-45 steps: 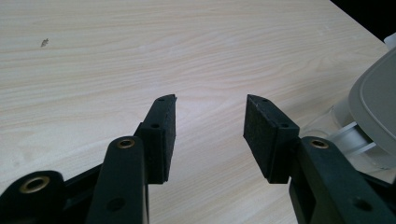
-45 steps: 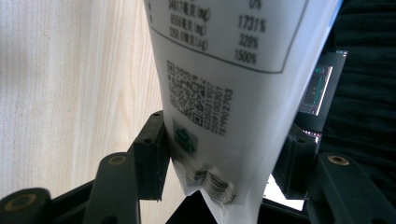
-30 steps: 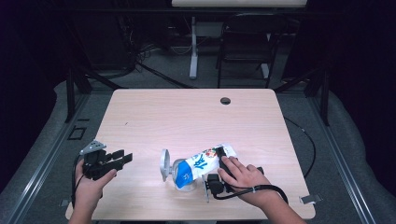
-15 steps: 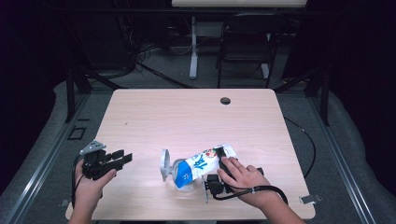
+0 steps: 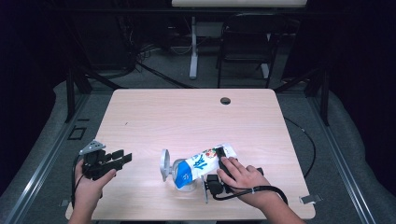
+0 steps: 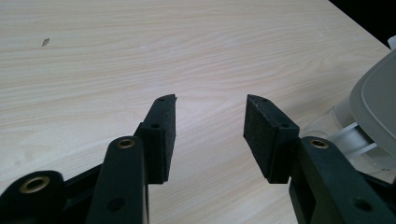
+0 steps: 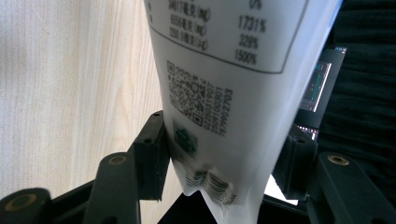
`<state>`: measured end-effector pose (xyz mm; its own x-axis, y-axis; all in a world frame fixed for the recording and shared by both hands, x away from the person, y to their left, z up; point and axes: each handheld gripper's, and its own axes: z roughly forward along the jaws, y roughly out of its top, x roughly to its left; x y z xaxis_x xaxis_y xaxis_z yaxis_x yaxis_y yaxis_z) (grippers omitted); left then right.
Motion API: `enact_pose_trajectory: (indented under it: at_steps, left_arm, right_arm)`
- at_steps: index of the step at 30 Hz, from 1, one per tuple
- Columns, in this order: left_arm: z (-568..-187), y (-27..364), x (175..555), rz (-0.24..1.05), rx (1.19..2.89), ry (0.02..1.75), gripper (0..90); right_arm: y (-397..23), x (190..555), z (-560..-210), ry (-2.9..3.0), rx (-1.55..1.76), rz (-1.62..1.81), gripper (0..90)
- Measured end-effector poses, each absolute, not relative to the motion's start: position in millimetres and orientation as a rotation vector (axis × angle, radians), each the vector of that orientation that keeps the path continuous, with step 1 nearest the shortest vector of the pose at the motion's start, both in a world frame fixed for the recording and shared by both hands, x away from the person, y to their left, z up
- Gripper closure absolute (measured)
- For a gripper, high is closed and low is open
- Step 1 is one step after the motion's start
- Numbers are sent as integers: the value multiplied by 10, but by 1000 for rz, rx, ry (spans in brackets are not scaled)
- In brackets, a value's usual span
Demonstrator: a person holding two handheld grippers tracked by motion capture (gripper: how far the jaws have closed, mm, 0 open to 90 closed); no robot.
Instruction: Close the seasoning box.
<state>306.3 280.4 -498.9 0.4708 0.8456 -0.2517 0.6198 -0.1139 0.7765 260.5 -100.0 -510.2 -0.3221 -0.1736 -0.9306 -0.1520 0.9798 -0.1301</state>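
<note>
On the wooden table, my right gripper clamped the snack bag, tilted, blue end in a clear jar; left gripper stood apart, empty.

The left gripper is black, topped by a grey three-cornered plate, with a black cable looping from its rear. In the left gripper view its two jaws are flat black bars ending in thick, matt rubber pads (each arm carries brass-ringed holes and smaller dark screw holes). The right gripper is black too, its thick black cable curving away behind. Both forearms are bare, without sleeves.
</note>
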Motion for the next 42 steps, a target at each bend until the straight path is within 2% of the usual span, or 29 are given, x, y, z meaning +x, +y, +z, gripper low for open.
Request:
enact_pose_trajectory:
  at_steps: [42]
  left_arm:
    - [-5011,2814,3070,318,1826,1244,540]
  right_arm:
    - [-993,2612,-5092,1906,-249,-34,457]
